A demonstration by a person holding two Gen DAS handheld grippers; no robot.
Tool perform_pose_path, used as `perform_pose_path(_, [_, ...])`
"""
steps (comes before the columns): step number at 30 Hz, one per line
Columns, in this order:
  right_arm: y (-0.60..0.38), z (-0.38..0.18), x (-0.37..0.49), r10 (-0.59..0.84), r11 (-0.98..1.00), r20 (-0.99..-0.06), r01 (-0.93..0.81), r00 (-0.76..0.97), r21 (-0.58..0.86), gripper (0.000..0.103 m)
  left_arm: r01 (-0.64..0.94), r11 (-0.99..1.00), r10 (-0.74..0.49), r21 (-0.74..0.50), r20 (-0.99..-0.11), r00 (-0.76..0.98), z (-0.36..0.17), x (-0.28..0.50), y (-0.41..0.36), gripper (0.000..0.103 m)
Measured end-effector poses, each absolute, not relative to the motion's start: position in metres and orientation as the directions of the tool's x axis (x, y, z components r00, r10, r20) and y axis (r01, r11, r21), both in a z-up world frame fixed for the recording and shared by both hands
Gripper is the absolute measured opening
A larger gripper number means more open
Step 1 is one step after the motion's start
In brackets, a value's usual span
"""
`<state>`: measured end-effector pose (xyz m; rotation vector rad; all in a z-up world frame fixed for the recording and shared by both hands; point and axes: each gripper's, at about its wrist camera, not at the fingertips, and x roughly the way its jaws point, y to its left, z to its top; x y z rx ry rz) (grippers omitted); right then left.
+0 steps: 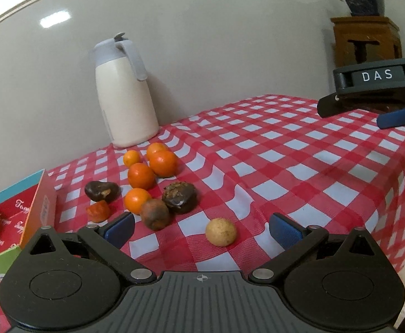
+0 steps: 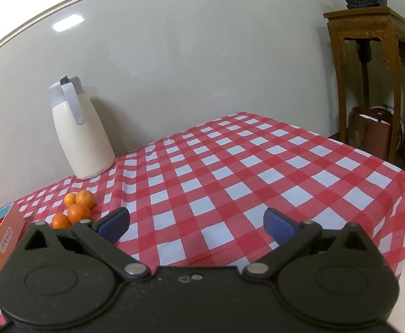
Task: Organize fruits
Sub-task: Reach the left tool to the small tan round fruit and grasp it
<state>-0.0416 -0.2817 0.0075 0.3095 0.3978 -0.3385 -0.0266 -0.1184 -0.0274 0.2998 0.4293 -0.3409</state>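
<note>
Left claw [image 1: 201, 229] spread wide and empty, aimed low at the pale round fruit [image 1: 220, 232] between its tips, likely lined up for a grab. Right claw [image 2: 196, 223] equally wide, holding nothing over bare checked cloth [image 2: 258, 166]. Oranges [image 1: 147, 170] and dark spoiled fruit [image 1: 179, 196] clustered just beyond, near the open box [image 1: 22, 208], probably awaiting sorting.

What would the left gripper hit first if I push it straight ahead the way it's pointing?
Probably the pale round fruit, which lies on the checked tablecloth between the open fingers of the left gripper, slightly right of centre. Depth is hard to judge; the gripper might pass above it.
</note>
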Motion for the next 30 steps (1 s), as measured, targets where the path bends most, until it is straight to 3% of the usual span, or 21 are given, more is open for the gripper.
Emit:
perform_pose_path(2, [-0.282,0.008,-0.042,-0.252,0.899,-0.422,0.372,0.871,0.231,0.103,0.378,0.904,-0.257,0.202,-0.449,0.856,-0.028,-0.027,-0.12,0.099])
perform_pose_path(3, [-0.282,0.008,-0.042,-0.251,0.899,-0.421,0.372,0.872,0.233,0.103,0.376,0.905,-0.257,0.2,-0.449,0.856,-0.029,-0.027,-0.12,0.086])
perform_pose_path(5, [-0.282,0.009,-0.042,-0.248,0.898,-0.418,0.369,0.874,0.238,0.103,0.391,0.904,-0.268,0.176,-0.481,0.835,-0.032,-0.022,-0.121,0.076])
perform_pose_path(7, [-0.282,0.009,-0.043,-0.246,0.898,-0.414,0.367,0.877,0.244,0.103,0.375,0.914,-0.255,0.155,-0.499,0.828,-0.034,-0.018,-0.119,0.076])
perform_pose_path(13, [-0.283,0.01,-0.044,-0.24,0.897,-0.409,0.363,0.88,0.254,0.103,0.37,0.923,-0.272,0.104,-0.502,0.821,-0.035,-0.014,-0.116,0.056])
perform_pose_path(15, [-0.283,0.01,-0.044,-0.24,0.897,-0.409,0.362,0.881,0.254,0.103,0.379,0.92,-0.279,0.098,-0.514,0.811,-0.036,-0.013,-0.117,0.043])
perform_pose_path(19, [-0.283,0.011,-0.044,-0.239,0.897,-0.409,0.362,0.881,0.255,0.103,0.382,0.92,-0.28,0.09,-0.531,0.8,-0.039,-0.011,-0.121,0.037])
perform_pose_path(21, [-0.283,0.011,-0.044,-0.24,0.896,-0.408,0.363,0.881,0.255,0.103,0.388,0.918,-0.291,0.078,-0.531,0.796,-0.04,-0.01,-0.121,0.027])
perform_pose_path(30, [-0.284,0.01,-0.044,-0.236,0.897,-0.405,0.358,0.883,0.259,0.103,0.37,0.925,-0.284,0.084,-0.494,0.822,-0.035,-0.013,-0.117,0.027])
